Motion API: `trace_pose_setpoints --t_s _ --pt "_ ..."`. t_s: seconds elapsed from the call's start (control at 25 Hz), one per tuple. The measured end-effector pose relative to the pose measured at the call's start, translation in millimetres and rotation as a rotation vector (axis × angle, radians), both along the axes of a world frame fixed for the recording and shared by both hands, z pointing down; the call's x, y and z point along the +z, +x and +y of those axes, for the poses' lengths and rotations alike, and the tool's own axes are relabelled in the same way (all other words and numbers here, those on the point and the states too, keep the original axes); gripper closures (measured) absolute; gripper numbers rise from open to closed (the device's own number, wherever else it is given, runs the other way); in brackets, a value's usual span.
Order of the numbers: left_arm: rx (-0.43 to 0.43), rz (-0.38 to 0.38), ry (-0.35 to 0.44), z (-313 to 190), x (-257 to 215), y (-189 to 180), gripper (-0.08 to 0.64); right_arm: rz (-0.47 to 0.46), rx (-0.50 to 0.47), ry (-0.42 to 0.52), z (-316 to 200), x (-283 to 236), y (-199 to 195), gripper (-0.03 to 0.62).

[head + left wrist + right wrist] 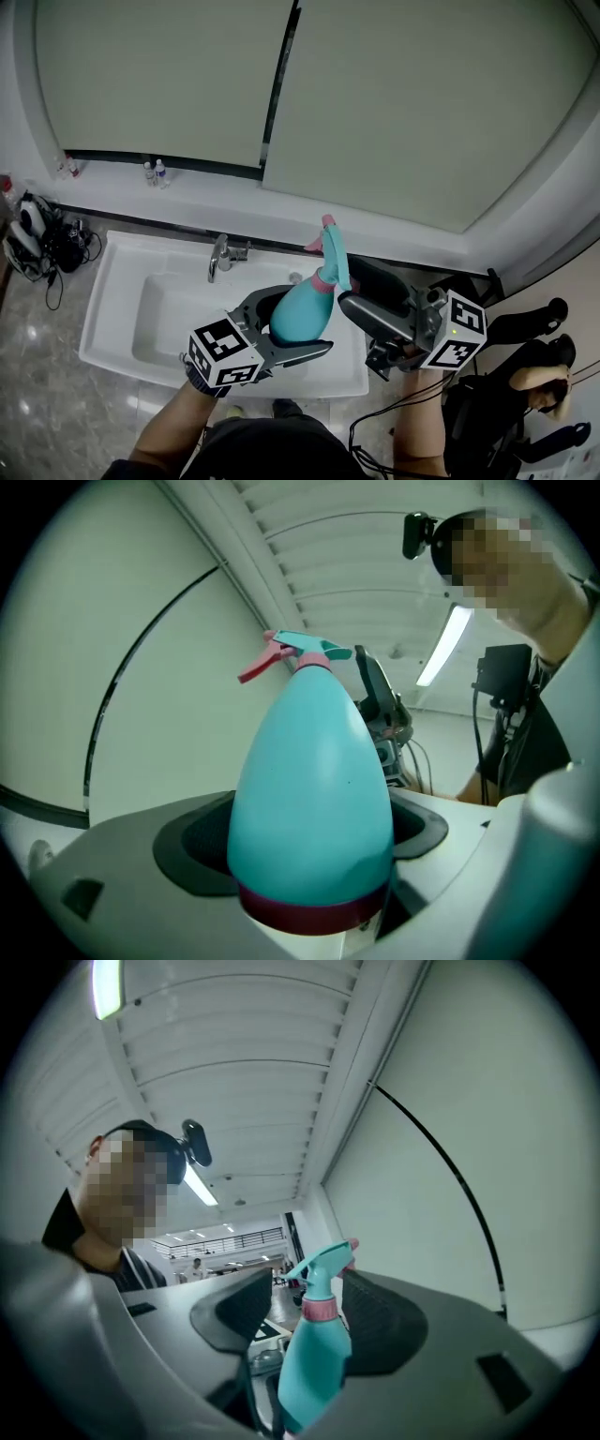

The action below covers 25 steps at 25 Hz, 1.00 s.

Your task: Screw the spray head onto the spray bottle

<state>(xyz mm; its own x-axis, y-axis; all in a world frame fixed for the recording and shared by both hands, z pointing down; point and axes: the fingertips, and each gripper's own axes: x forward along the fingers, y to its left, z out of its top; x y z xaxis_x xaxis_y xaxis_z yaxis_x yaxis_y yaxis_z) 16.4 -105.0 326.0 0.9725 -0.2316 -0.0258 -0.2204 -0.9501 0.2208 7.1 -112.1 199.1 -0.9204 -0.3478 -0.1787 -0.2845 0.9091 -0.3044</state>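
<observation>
- The sink lay below the work, with no counter under it. I judged that a slip would drop everything into the basin.
- The spray bottle hung above the sink's near right part. Its long axis lay close to level, base toward me and neck pointing far, slightly right.
- My left gripper was clamped on the bottle's wide end. That body looked smooth and tapered, so a hard twist could have spun it loose.
- My right gripper stood with jaws apart either side of the neck, pressing nothing.
- The spray head sat on the neck, its pink trigger to the left.
- Closing on the trigger instead of the pink collar risked squeezing it or cocking the thread.
</observation>
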Motion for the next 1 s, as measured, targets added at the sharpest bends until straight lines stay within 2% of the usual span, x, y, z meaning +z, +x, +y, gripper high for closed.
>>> trace_pose_setpoints --t_s 0.12,0.24,0.32,0.44,0.52,0.6,0.68,0.8,0.88,1.0 --pt "0.082 0.034 0.014 9 -7 -5 0.121 -0.079 -0.045 0.047 2 -12 15 0.383" --pt "0.206 0.076 0.017 30 -17 -5 0.121 -0.218 -0.077 0.042 -11 -23 37 0.383" --pt "0.319 0.109 0.008 52 -25 0 0.121 -0.29 -0.173 0.034 -13 -27 42 0.361" --pt "0.502 0.155 -0.021 84 -32 6 0.121 -0.352 -0.409 0.078 5 -34 27 0.304" --pt "0.607 0.181 -0.045 101 -33 9 0.121 -0.335 -0.595 0.164 34 -38 11 0.276" --pt "0.68 0.201 -0.062 114 -33 10 0.121 -0.252 -0.75 0.257 66 -33 -5 0.276" --pt "0.716 0.211 -0.075 120 -30 11 0.121 -0.148 -0.824 0.318 85 -22 -21 0.278" --pt "0.697 0.214 -0.089 113 -26 8 0.121 -0.06 -0.813 0.345 90 -15 -35 0.292" --pt "0.657 0.221 -0.093 103 -25 3 0.121 -0.028 -0.747 0.342 83 -15 -37 0.421" --pt "0.57 0.212 -0.088 88 -21 -2 0.121 0.048 -0.634 0.337 71 -10 -39 0.437"
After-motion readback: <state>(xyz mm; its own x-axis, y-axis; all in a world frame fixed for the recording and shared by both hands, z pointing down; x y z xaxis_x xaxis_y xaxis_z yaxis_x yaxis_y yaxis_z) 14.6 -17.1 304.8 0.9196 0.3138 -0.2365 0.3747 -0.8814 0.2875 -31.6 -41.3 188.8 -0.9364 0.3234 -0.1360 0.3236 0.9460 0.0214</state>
